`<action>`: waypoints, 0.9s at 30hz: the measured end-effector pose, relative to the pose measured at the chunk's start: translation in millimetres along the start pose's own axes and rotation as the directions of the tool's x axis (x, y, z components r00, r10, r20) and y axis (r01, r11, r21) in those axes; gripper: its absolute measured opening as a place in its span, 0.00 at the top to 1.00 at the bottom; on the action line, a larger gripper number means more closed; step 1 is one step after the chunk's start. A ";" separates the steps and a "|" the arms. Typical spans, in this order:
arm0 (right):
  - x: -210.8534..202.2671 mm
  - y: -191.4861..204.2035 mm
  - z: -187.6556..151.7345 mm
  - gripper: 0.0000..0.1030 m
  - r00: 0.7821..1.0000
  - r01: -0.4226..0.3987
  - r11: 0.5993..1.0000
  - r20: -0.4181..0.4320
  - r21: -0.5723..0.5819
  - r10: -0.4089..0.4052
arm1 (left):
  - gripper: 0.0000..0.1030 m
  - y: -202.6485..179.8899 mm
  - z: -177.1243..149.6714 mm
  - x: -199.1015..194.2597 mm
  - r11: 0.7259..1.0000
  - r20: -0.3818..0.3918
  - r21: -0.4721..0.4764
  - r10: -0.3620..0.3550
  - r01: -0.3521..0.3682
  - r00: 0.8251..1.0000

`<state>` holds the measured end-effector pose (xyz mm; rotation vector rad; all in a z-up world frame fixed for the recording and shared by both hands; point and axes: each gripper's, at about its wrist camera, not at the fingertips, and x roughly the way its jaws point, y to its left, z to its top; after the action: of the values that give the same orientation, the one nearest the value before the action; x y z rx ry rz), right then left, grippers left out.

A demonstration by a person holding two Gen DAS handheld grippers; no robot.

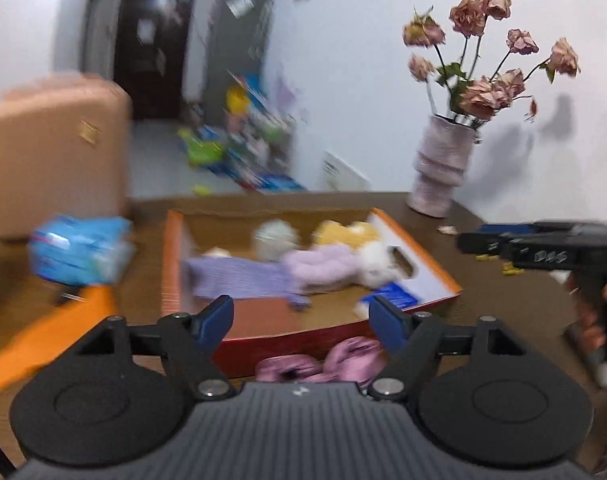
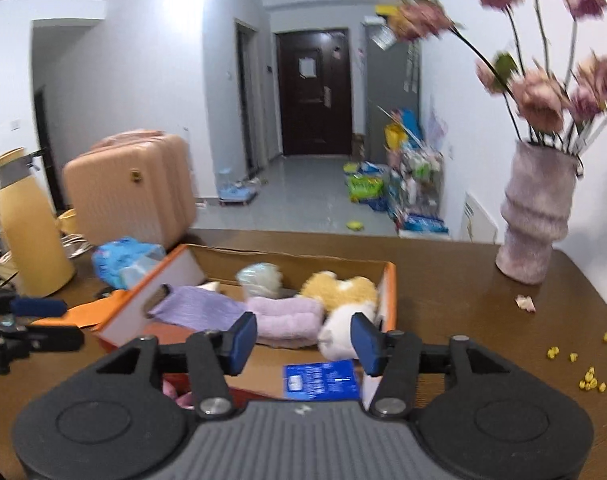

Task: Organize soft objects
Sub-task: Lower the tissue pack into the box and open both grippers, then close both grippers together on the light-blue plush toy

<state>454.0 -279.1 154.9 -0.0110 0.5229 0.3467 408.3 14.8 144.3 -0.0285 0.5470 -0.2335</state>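
An orange-edged cardboard box [image 1: 171,264] [image 2: 390,292] sits on the brown table. It holds a purple ribbed cloth [image 1: 235,278] [image 2: 195,306], a fluffy lilac item [image 1: 323,270] [image 2: 283,316], a yellow plush [image 1: 343,232] [image 2: 339,288], a white plush [image 1: 377,268] [image 2: 339,334] and a pale round item [image 1: 273,236] [image 2: 259,276]. A pink scrunchy item [image 1: 323,362] lies on the table in front of the box, just under my left gripper [image 1: 301,318], which is open and empty. My right gripper [image 2: 303,338] is open and empty above the box's near side; it also shows in the left wrist view [image 1: 467,242].
A vase of dried roses [image 1: 443,168] [image 2: 535,216] stands at the table's far right. A blue tissue pack [image 1: 79,254] [image 2: 127,260] and orange lid [image 1: 51,336] lie left of the box. A yellow jug [image 2: 31,224] and pink suitcase [image 2: 131,184] are at left. Yellow crumbs [image 2: 583,376] are scattered at right.
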 end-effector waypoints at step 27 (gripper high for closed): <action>-136.0 83.6 -160.1 0.10 0.976 -0.034 0.998 0.213 -0.046 0.043 | 0.00 -41.8 -139.0 -127.6 0.992 0.169 0.002 0.121 -0.124 0.978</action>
<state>238.6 -259.8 89.2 -0.0038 0.3022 0.3918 221.7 8.0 94.7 -0.0023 0.3769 -0.1128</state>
